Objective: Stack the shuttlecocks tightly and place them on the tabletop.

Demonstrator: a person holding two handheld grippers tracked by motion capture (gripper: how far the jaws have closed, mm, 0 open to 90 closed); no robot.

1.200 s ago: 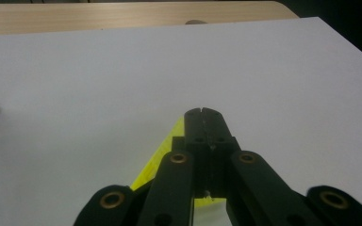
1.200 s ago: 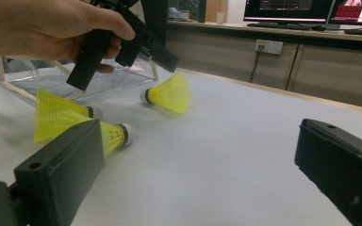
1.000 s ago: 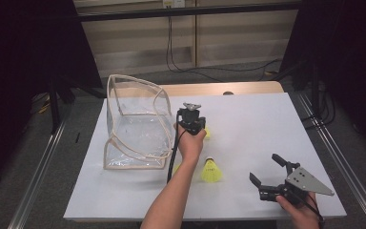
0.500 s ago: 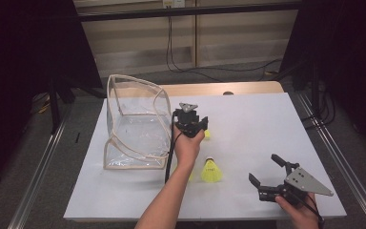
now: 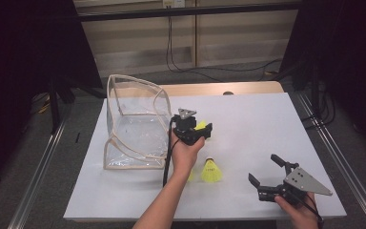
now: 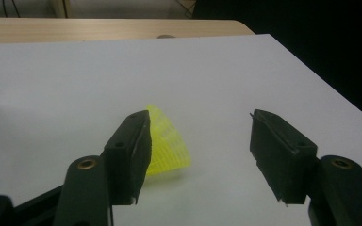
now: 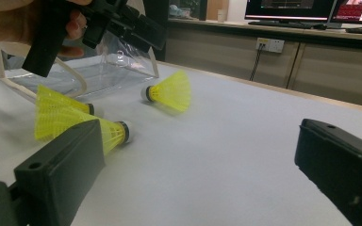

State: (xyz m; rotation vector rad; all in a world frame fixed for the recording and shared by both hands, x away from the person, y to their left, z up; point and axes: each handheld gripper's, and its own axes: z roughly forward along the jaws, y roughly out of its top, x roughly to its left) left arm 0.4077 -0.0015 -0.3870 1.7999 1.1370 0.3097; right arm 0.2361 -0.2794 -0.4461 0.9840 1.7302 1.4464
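Hovering near the middle of the white table (image 5: 267, 119): the left gripper (image 5: 205, 132), jaws spread and just now having been opening, pinching nothing. Lying on the table just beyond and below those jaws: a yellow shuttlecock (image 6: 166, 141), free of both pads, its net skirt peeking out beside the left-hand jaw in the left gripper view. Showing in the high view as a small yellow patch (image 5: 200, 126) right by the jaw tips.

Lying nearer the person, just right of the left forearm: a second yellow shuttlecock (image 5: 211, 171), cork end pointing far. Peeking out beside the wrist: a third one (image 7: 59, 101), its skirt overlapping the second in the right gripper view.

Standing at the left of the table, tilted and open: a clear plastic bag with beige trim (image 5: 133, 121), just left of the left gripper.

Resting at the near right corner: the right gripper (image 5: 267, 171), jaws gaping wide, holding nothing, well apart from all three shuttlecocks.
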